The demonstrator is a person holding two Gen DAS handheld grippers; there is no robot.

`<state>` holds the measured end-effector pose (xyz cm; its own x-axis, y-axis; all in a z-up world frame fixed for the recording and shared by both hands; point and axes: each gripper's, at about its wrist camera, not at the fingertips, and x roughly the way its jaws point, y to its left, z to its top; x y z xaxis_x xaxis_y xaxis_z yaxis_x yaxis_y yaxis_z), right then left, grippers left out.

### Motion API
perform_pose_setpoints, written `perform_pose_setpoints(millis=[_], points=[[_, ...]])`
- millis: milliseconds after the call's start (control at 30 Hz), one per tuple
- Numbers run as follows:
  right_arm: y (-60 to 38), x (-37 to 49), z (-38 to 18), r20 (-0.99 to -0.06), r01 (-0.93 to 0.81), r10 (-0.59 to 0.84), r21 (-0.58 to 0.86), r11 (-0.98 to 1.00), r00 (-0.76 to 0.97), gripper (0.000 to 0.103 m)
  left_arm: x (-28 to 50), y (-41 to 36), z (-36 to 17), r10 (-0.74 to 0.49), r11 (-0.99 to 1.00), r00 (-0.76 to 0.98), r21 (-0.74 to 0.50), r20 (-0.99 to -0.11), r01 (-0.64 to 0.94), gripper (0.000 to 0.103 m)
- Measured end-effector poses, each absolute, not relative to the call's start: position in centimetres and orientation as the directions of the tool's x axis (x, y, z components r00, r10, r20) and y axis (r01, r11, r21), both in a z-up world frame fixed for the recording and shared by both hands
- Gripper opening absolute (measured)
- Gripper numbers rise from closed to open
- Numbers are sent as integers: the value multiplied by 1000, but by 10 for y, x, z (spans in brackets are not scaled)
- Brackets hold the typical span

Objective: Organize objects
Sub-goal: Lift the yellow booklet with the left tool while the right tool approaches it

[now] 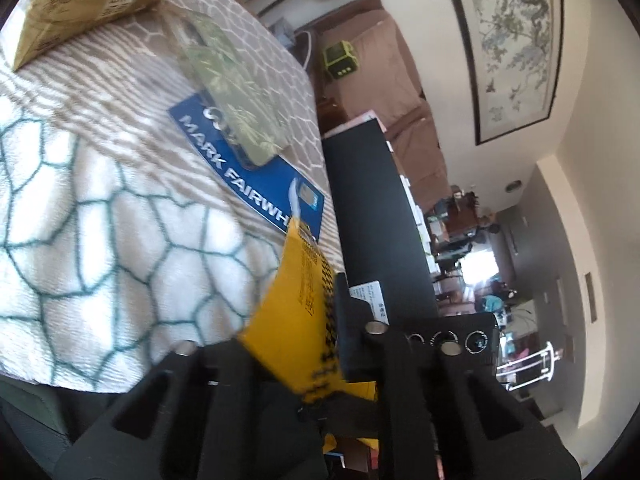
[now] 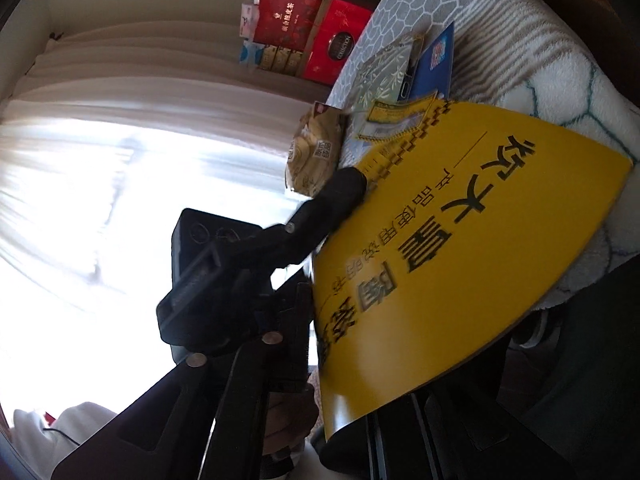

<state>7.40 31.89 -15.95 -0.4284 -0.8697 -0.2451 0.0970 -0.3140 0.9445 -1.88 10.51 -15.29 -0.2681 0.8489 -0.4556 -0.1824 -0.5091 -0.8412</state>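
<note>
Gripping the yellow booklet (image 2: 460,248), both claws, left (image 1: 334,320) and right (image 2: 320,356), tilt slightly downward.

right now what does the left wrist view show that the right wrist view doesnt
Left wrist only: a framed painting on the wall and a brown sofa.
Right wrist only: bright white curtains, stacked red gift boxes, the yellow booklet's printed cover and the left gripper shut on its edge.
Both: the yellow booklet, blue card, green patterned pouch and tan snack bag.
</note>
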Motion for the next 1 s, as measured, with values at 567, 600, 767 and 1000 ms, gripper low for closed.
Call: perform_pose_setpoints(millis=[567,600,767,1000], points=[[352,72,-159,-375,47,-723,871,-489,-581,13,6,118,-134,784,-612,-351,-729,-512,-306,3],[351,73,-155,-386,56,-713,858,-510,-586,12,8,119,-130,775,-626,-362,-711,-518,-321,3],[335,71,-130,-452,112,-639,757,-644,-623,8,23,124,-113,719,-694,-429,-603,-547,-394,3],[308,65,-103,-534,194,-555,586,-787,-638,8,32,123,-88,646,-763,-528,-489,-552,-423,3]])
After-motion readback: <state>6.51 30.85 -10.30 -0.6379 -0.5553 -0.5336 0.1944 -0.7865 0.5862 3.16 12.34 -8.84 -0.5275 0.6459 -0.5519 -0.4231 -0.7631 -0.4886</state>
